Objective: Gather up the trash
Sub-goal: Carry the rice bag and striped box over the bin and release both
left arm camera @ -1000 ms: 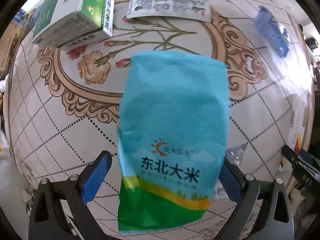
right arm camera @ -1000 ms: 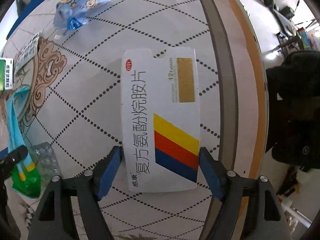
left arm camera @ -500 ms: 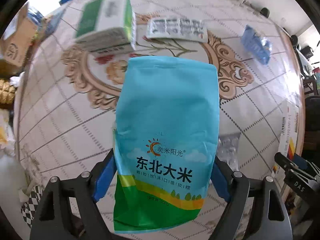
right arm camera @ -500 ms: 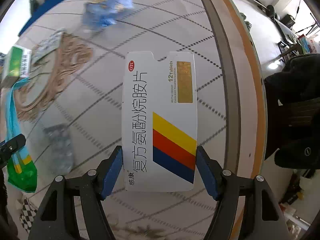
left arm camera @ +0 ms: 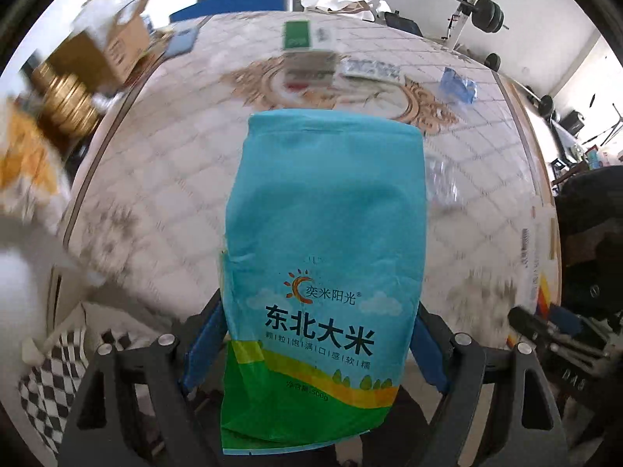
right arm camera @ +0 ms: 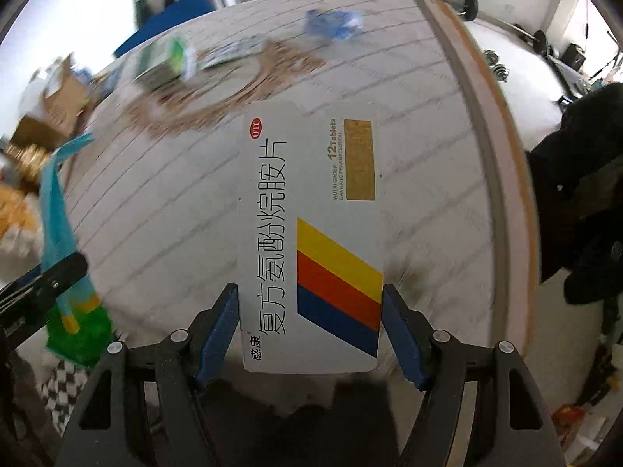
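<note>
Above the desk [left arm camera: 163,179], the left hand-held gripper [left arm camera: 311,346] squeezes a soft, floppy rice bag [left arm camera: 327,241] near its bottom — the right hand-held gripper [right arm camera: 309,329] pinches a light, stiff pill box [right arm camera: 311,233] by its sides.

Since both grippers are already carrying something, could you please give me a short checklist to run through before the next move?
1. Left gripper shut on the blue and green rice bag: ok, pads press on both edges.
2. Right gripper shut on the white medicine box with yellow, red and blue stripes: ok.
3. Both items lifted off the round patterned table: ok, the table lies well beyond them.
4. Trash bin located: cannot tell, none is recognisable in either view.
5. Remaining trash on the table: not ok, the green and white carton, silver blister sheet and crumpled blue wrapper are left.
</note>
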Motion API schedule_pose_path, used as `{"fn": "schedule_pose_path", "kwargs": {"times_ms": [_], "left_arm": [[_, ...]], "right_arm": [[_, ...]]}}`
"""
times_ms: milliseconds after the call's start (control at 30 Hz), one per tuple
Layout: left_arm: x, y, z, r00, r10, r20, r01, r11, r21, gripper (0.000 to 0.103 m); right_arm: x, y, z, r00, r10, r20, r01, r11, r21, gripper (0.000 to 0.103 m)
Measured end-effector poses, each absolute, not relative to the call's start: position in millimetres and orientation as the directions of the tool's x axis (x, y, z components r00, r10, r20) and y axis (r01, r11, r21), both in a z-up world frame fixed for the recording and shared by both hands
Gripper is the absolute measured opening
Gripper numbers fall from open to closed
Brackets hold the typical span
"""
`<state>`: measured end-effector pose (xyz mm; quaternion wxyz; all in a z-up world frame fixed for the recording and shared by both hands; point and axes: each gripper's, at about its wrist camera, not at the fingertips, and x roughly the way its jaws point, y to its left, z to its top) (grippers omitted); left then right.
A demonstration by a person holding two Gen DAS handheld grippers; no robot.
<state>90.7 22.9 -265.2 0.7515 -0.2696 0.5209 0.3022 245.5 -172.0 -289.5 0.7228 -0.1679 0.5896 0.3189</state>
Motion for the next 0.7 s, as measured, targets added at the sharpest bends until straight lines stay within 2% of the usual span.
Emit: {"fn": "schedule_pose_path", "kwargs": {"times_ms": [167, 267, 467, 700], "left_arm": [[6.5, 0.5, -294.3, 0.247, 0.107, -0.963, -0.773, 0.621, -0.129, 0.083], [-44.9, -14.7, -337.6, 0.188, 0.024, -0.982, -0.812, 0.567, -0.142, 0.083], [-87.0, -21.5, -464.5, 0.141, -0.180, -0.974, -0.878, 0.431, -0.206, 0.083], [-55.1, 4.3, -619.8, 0.164, -0.307, -0.938, -0.891, 0.362, -0.275, 0.083]], "right_arm": [[156.5, -201.6, -315.0, -0.016, 0.225, -0.974, -0.695, 0.698, 0.172, 0.073], [113.8, -215.2, -348.4, -0.090, 0.169, -0.981, -0.719, 0.671, 0.181, 0.073], [71.7, -228.0, -473.4, -0.200, 0.026, -0.979, -0.742, 0.649, 0.169, 0.073], [84.0, -223.4, -624.9, -0.217, -0.024, -0.976, -0.716, 0.683, 0.142, 0.073]]}}
